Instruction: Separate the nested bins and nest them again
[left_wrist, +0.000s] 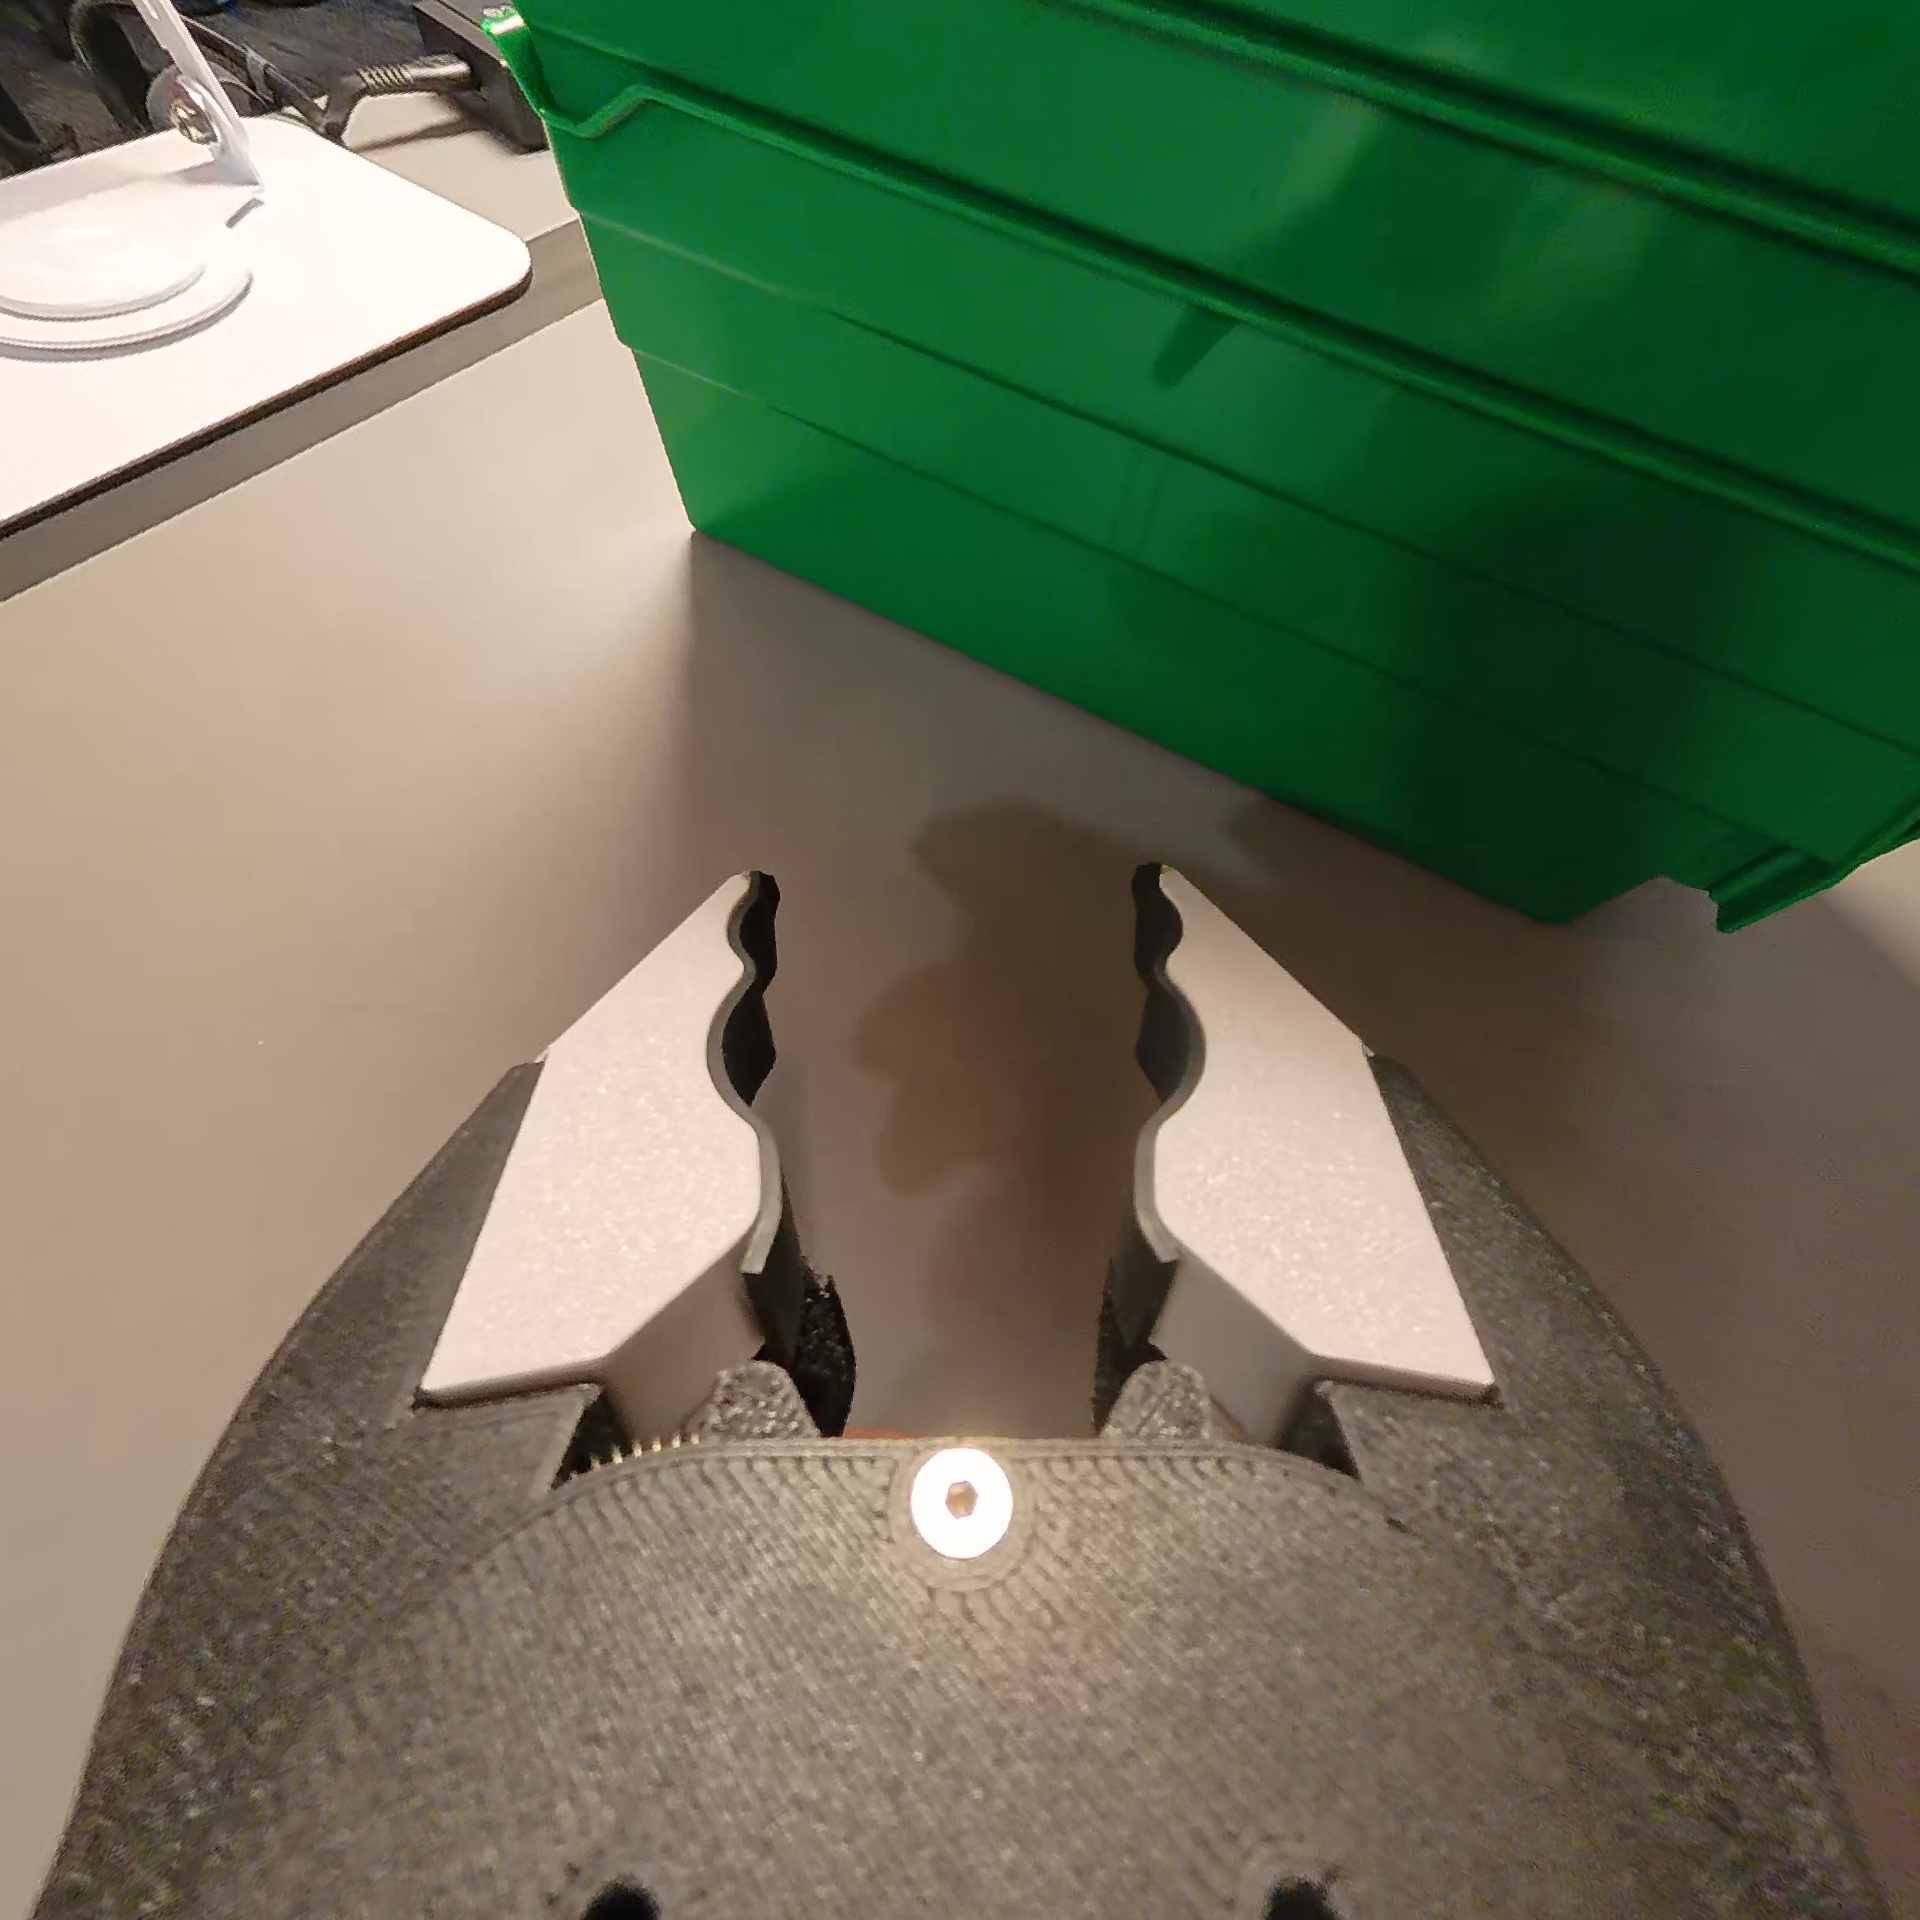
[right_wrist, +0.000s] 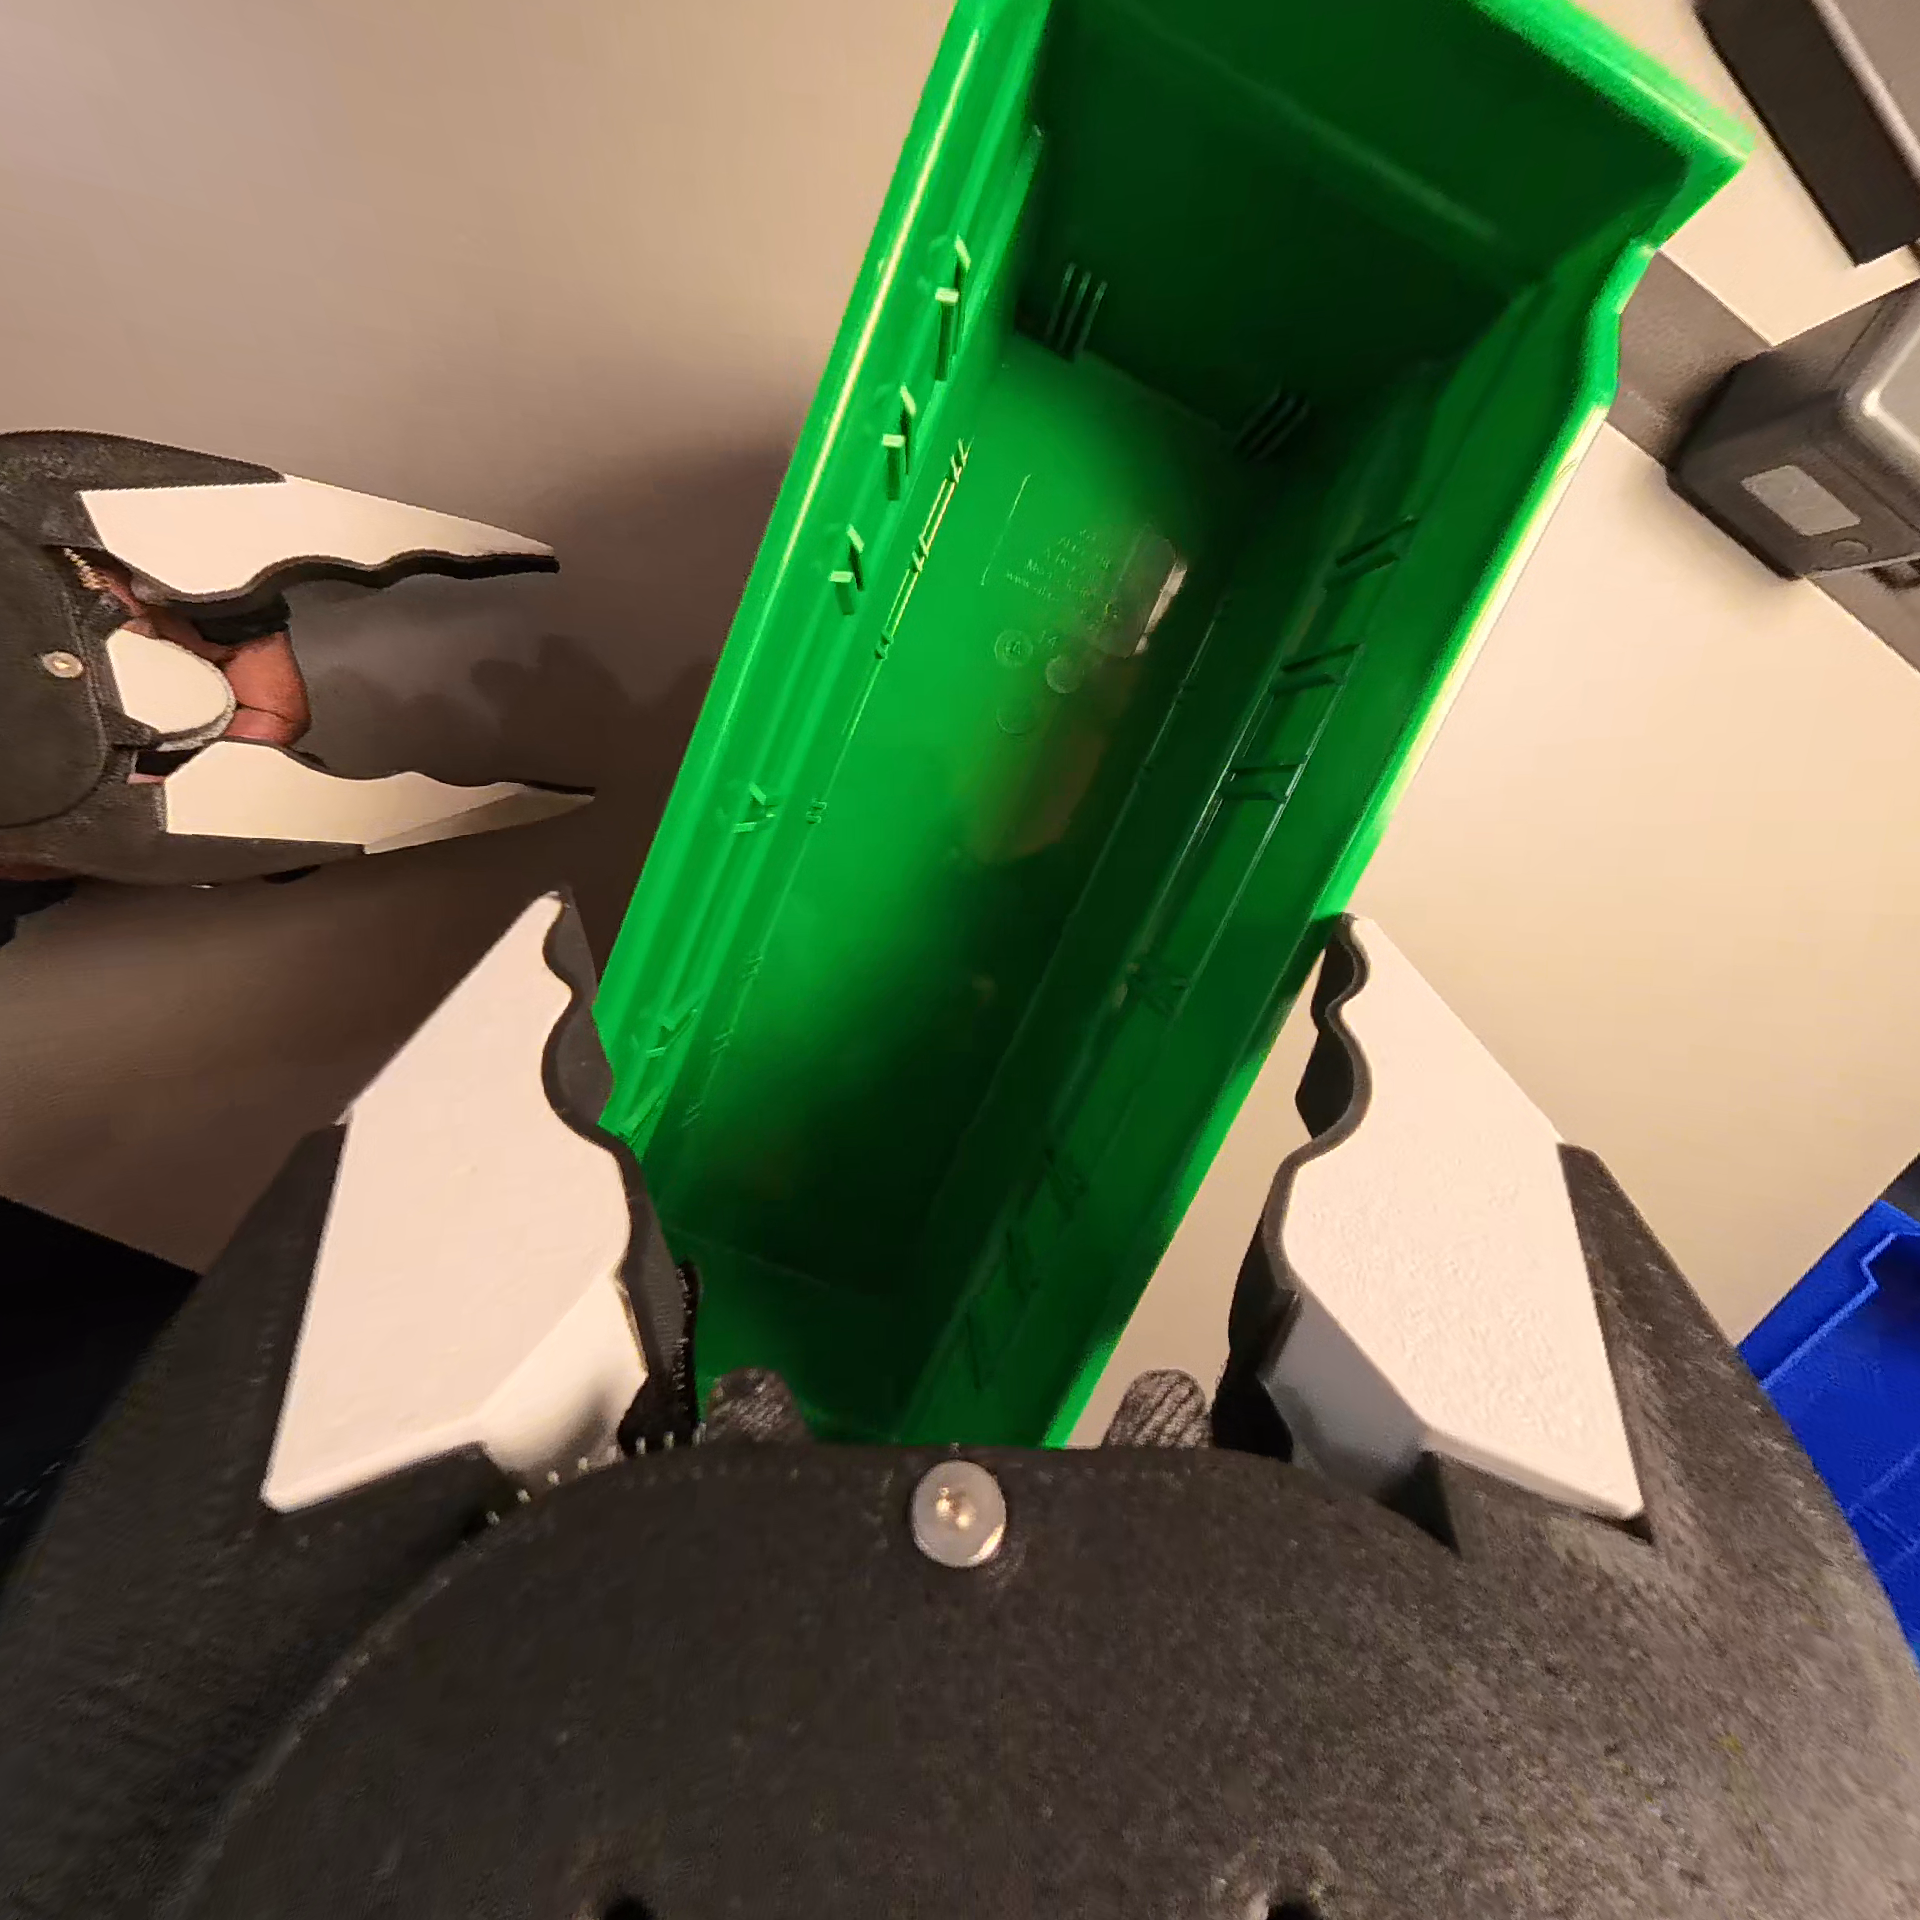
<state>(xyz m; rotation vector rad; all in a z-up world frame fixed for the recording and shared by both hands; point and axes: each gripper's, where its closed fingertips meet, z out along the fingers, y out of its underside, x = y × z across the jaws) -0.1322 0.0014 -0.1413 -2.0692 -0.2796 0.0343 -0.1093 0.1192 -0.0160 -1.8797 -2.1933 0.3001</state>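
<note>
Beige tabletop (left_wrist: 312, 779); white mat (left_wrist: 312, 312) at corner; blue bin (right_wrist: 1849, 1382) beside.

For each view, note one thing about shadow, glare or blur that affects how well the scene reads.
Left wrist view: the left gripper throws a soft brown shadow on the table, and the green bins look slightly smeared. Right wrist view: pale glare marks the green bin floor, and the left gripper casts a dark shadow.

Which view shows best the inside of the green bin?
The right wrist view: it looks down into the open green bin, showing its floor, inner walls and ribs. The left wrist view shows only the outer side, where stepped rims of the nested bins stack, and nothing of the inside.
</note>
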